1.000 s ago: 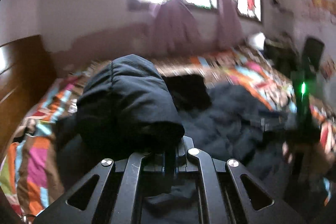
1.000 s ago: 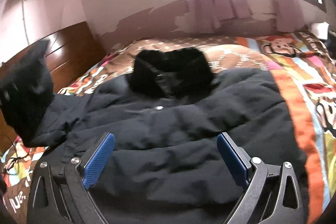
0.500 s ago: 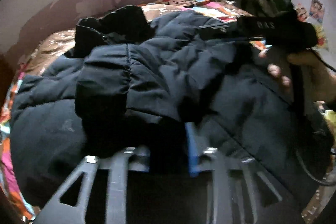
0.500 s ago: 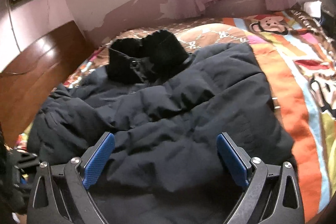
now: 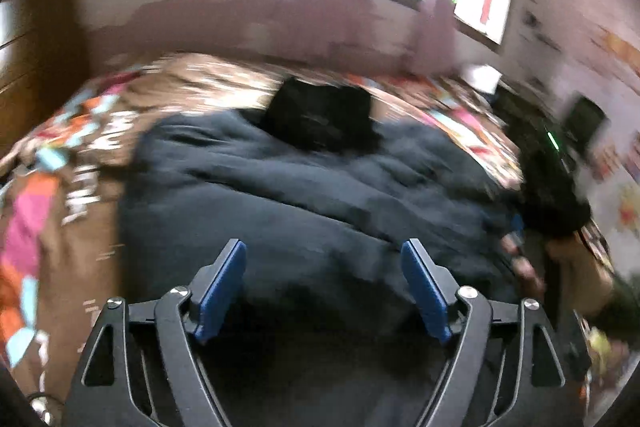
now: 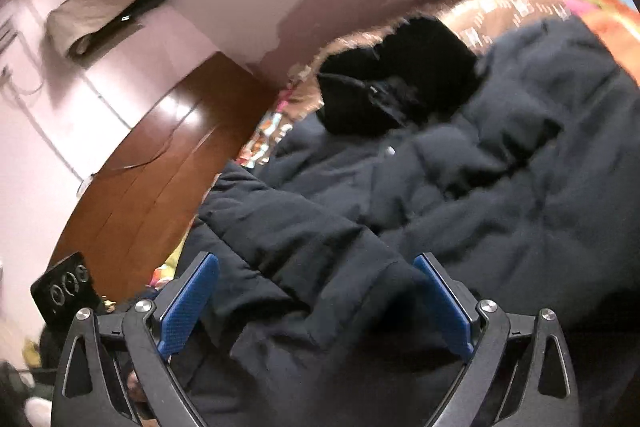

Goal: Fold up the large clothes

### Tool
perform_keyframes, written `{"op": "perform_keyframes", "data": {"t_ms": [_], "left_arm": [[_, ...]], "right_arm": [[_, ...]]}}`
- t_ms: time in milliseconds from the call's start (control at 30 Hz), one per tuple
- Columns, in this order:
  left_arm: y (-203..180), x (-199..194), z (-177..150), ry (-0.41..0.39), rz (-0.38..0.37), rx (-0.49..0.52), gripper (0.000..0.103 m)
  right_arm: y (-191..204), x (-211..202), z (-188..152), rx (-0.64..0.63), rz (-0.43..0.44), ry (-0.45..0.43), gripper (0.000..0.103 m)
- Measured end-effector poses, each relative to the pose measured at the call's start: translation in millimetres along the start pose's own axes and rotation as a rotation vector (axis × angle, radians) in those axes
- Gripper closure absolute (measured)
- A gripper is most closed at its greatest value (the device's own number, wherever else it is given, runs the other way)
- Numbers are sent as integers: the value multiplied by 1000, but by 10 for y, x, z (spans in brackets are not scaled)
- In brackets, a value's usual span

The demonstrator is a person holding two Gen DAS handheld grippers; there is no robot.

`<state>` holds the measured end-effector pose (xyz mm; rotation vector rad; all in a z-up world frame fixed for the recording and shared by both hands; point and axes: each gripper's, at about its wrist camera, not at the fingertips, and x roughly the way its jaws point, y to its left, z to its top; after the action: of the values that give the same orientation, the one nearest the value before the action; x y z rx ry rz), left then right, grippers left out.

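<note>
On the bed, my left gripper (image 5: 323, 289) and right gripper (image 6: 316, 301) gape wide, holding nothing; the puffy coat's (image 6: 500, 187) folded sleeve (image 6: 288, 231) might spring open.

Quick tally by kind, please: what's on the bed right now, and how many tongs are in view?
Dark padded jacket with its black fur collar: 1
Patterned bedspread: 1
Tongs, both open: 2, left and right
Total: 4
</note>
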<state>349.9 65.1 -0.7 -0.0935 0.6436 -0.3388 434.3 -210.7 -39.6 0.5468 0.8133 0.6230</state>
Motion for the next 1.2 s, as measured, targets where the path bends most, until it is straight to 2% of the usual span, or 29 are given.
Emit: {"op": "perform_keyframes", "data": {"t_ms": [100, 200, 267, 367, 400, 433, 467, 567, 667, 800, 933, 1033, 1100, 1200], "left_arm": [[315, -41, 80, -17, 131, -84, 27], [624, -66, 92, -5, 193, -171, 27], [761, -82, 82, -9, 235, -199, 27], [837, -84, 54, -14, 305, -204, 27], [845, -78, 57, -15, 314, -204, 27], [841, -64, 47, -15, 315, -203, 27], [830, -68, 31, -16, 314, -202, 27], [794, -55, 46, -22, 308, -189, 27], [729, -6, 121, -26, 292, -160, 27], [609, 135, 268, -18, 273, -101, 27], [512, 301, 399, -15, 255, -56, 27], [446, 472, 417, 16, 232, -25, 27], [378, 619, 388, 54, 223, 14, 27], [307, 764, 327, 91, 212, 50, 27]], "right_arm": [[-75, 56, -39, 34, -124, 42, 6], [-68, 36, -89, 24, -197, 61, 23], [-54, 19, -122, 7, -238, 72, 46], [-52, -8, -167, 4, -255, 85, 66], [-71, -18, -183, 2, -251, 80, 73], [-65, -45, -176, -6, -249, 67, 87], [-64, -64, -159, -12, -253, 56, 95], [-5, -177, -78, -33, -226, 5, 96], [118, -415, 73, -97, -249, -85, 96], [155, -793, 310, -138, -317, -208, 96], [73, -986, 404, -151, -416, -275, 96], [-84, -1003, 417, -121, -461, -269, 96], [-173, -921, 394, -125, -499, -234, 96], [-251, -737, 346, -146, -556, -171, 89]]}}
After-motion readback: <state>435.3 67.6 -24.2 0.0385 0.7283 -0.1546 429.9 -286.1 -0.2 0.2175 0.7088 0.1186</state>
